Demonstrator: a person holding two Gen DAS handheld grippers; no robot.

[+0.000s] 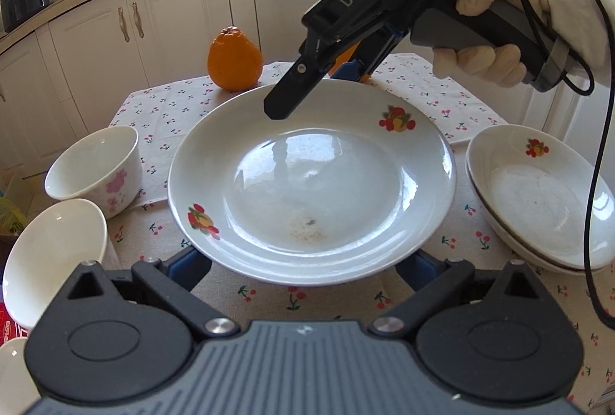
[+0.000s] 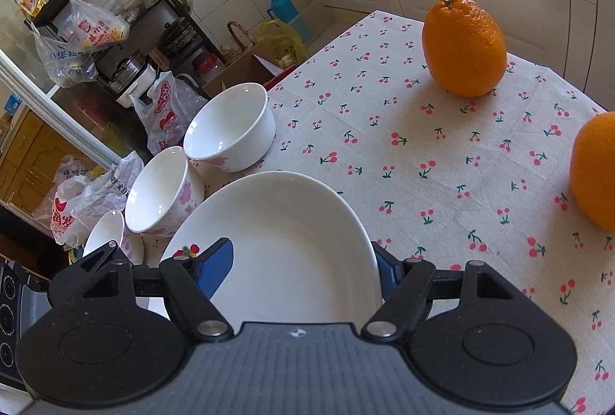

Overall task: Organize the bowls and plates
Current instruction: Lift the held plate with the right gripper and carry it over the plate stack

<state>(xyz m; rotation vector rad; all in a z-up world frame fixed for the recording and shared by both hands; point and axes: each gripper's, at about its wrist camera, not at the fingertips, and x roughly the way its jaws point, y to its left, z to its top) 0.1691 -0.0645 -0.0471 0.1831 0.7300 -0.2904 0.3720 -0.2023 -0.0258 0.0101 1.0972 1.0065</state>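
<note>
From the left wrist, the large plate point(image 1: 311, 180) fills the middle, carried off the cherry-print surface point(image 1: 346, 303) between two claws. The left claw point(image 1: 303, 267) holds its near rim, though its blue pads sit under the plate and their contact is hidden, so I cannot tell how firmly it clamps. The right claw point(image 1: 319, 84) pinches the far rim, steered by a gloved hand point(image 1: 484, 30). Right of the plate lies a stack of plates point(image 1: 538, 200), probably its destination; left stand flowered bowls point(image 1: 96, 169); behind it, an orange point(image 1: 234, 59).

From the right wrist, the right claw point(image 2: 303, 269) straddles the plate point(image 2: 276, 246), one blue pad on top and one below. Left of the plate stand the bowls point(image 2: 230, 126).
</note>
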